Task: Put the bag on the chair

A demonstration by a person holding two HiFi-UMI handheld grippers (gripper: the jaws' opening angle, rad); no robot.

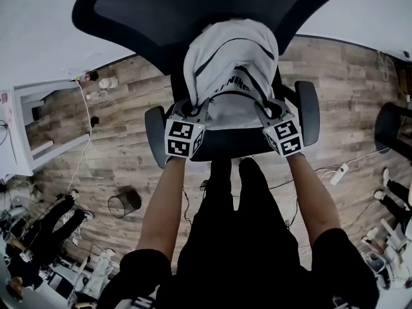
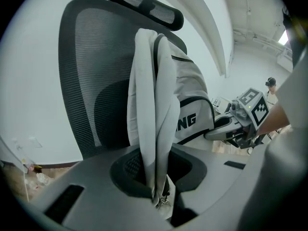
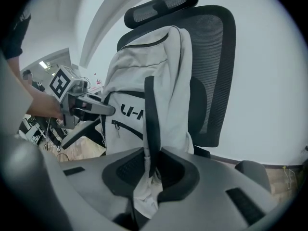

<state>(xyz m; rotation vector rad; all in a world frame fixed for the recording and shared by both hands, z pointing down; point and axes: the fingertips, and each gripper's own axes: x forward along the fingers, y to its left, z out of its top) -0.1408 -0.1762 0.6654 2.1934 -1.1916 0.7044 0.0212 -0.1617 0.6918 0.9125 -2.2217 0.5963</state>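
The left claw (image 2: 160, 196) is clamping shut on a shoulder strap (image 2: 153, 124) of the bag (image 1: 232, 63). This pale, padded strap is rising from between the pads as a folded band. The right claw (image 3: 148, 177) is clamping the second strap (image 3: 150, 124), a pale band with a dark stripe down its middle. Loose fabric is bunching below its pads.

Both claws are working from the front of the seat, one at each lower corner of the bag. The bag is standing upright just beyond them, with its back leaning against the backrest (image 3: 216, 71) of the chair (image 1: 161, 11).

The bag is a soft backpack in light grey fabric, with dark piping, dark zip lines and dark lettering across the front. The backrest is a curved panel of dark mesh, topped by a separate mesh headrest (image 2: 144, 4). A rounded dark armrest (image 1: 309, 111) is flanking the seat on each side.

The straps are cutting off part of the lettering in both gripper views. The claw bodies are covering the base of the bag, so it is hard to tell whether it is resting on the seat. In the head view the bag and claws are hiding most of the seat, and the person's legs are hiding the chair base. Wood-plank floor (image 1: 116, 147) is showing around the chair, with a small round bin (image 1: 122, 205) standing well apart from it.
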